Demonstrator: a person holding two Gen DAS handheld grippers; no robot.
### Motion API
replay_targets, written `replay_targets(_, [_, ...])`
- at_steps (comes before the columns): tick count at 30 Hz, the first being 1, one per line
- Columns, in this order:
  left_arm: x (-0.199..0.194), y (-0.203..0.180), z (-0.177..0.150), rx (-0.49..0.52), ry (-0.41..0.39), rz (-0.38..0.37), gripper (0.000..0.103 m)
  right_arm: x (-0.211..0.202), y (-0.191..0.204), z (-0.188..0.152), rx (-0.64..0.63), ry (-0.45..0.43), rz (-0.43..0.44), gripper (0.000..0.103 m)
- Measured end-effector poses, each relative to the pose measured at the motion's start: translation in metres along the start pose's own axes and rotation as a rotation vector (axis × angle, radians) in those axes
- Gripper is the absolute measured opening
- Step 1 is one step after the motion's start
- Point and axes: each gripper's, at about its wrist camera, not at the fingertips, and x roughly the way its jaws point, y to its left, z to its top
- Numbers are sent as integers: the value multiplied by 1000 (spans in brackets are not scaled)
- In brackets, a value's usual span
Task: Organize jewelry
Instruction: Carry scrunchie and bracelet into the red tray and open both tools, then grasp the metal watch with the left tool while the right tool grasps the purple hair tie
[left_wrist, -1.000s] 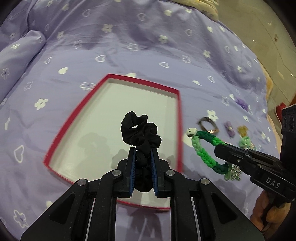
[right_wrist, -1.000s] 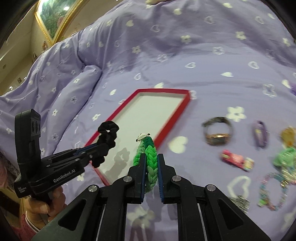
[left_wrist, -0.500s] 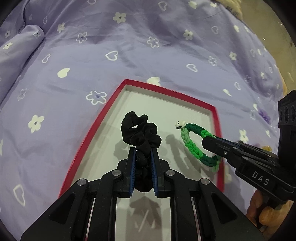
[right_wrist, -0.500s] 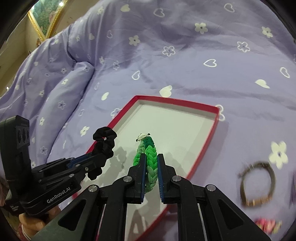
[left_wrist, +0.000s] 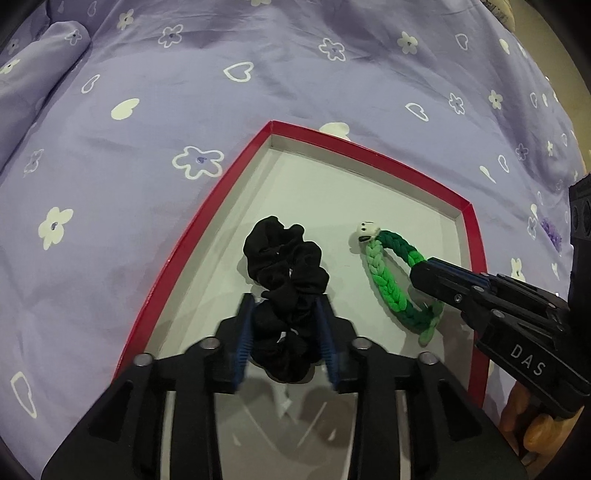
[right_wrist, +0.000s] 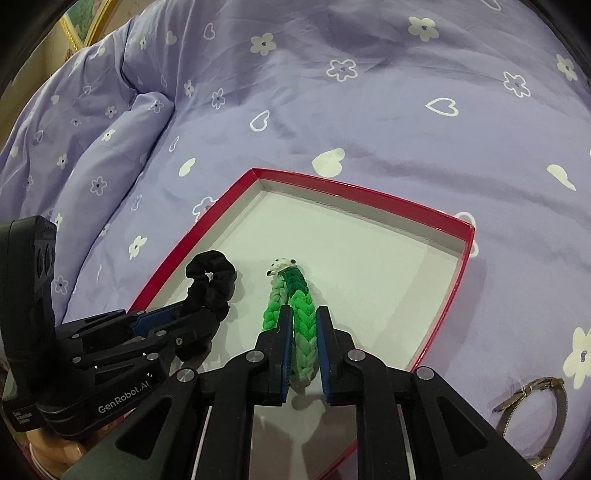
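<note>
Now, left wrist view: the left gripper (left_wrist: 284, 336) had just been opening, its blue pads standing clear of the black scrunchie (left_wrist: 286, 291), which sat between them at lower centre on the white floor of the red-rimmed tray (left_wrist: 476, 251). Judged released; scrunchie placement looked done. At right of frame the right gripper (left_wrist: 424, 275) held the green braided bracelet (left_wrist: 391, 284), also inside the tray.

Right wrist view: the right gripper (right_wrist: 303, 345) was nearly closed, pads apparently still touching the bracelet (right_wrist: 295, 314) at lower centre, its small white charm pointing up-frame, low over the tray (right_wrist: 467, 236) floor. Its release seemed the next step. At lower left, the left gripper (right_wrist: 192, 317) lay beside the scrunchie (right_wrist: 214, 284). A metal watch (right_wrist: 535, 406) lay outside the tray on the purple bedspread (right_wrist: 369, 92), lower right, not yet sorted.
</note>
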Motion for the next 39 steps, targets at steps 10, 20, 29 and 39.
replay_targets(10, [-33, -1, -9, -10, -64, 8, 54, -31, -4, -1, 44, -56, 28, 27])
replay_targets(20, [-62, -40, -27, 14, -100, -59, 56, -97, -33, -34, 127, -132, 9, 34])
replay_targets(29, [-74, -90, -33, 92, -105, -117, 56, -147, -73, -65, 189, -181, -64, 34])
replay_targets(39, [-70, -130, -35, 160, -84, -152, 56, -178, -114, -94, 245, -191, -142, 34])
